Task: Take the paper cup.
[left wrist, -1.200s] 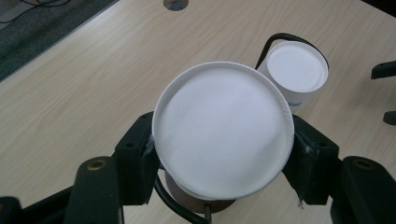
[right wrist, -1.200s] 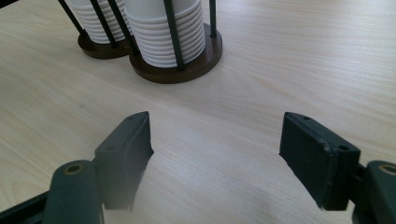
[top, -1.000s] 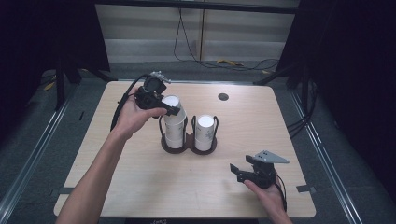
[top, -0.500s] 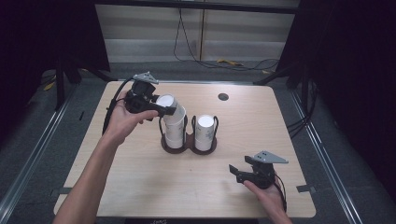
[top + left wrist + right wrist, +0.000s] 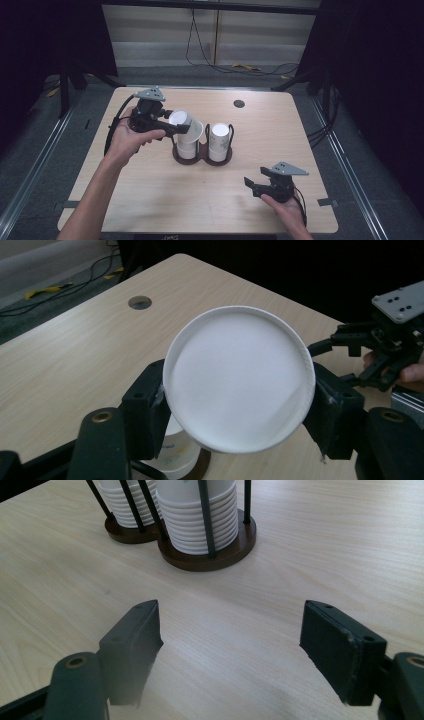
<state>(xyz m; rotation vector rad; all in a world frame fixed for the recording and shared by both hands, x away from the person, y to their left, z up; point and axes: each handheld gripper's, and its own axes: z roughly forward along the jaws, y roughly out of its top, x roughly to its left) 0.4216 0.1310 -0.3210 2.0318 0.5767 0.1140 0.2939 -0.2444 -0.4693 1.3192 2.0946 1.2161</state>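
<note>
**Left gripper clamping a paper cup above the cup holder**

High view: The left gripper (image 5: 176,126) is held over the left half of the tabletop, nearer the far edge. Its jaws are clenched on a white paper cup (image 5: 180,119), which lies tilted with its closed base facing the camera. The cup is just above the left stack of cups (image 5: 189,142) in a dark two-ring cup holder (image 5: 202,155). The holder stands near the middle of the tabletop. Its right ring carries the right stack of cups (image 5: 219,142). The right gripper (image 5: 260,185) rests low near the front right corner of the tabletop, well apart from the holder. A round cable hole (image 5: 239,104) sits near the far edge.

Left gripper view: The cup's round base (image 5: 239,386) fills the space between both black jaws. Each jaw presses against the cup's side wall. The right gripper (image 5: 370,357) shows farther off at the right edge.

Right gripper view: Both jaws stand wide apart, released, with bare tabletop (image 5: 225,630) between them. The cup holder (image 5: 220,555) stands beyond, its upright rods enclosing ribbed cup rims.
</note>
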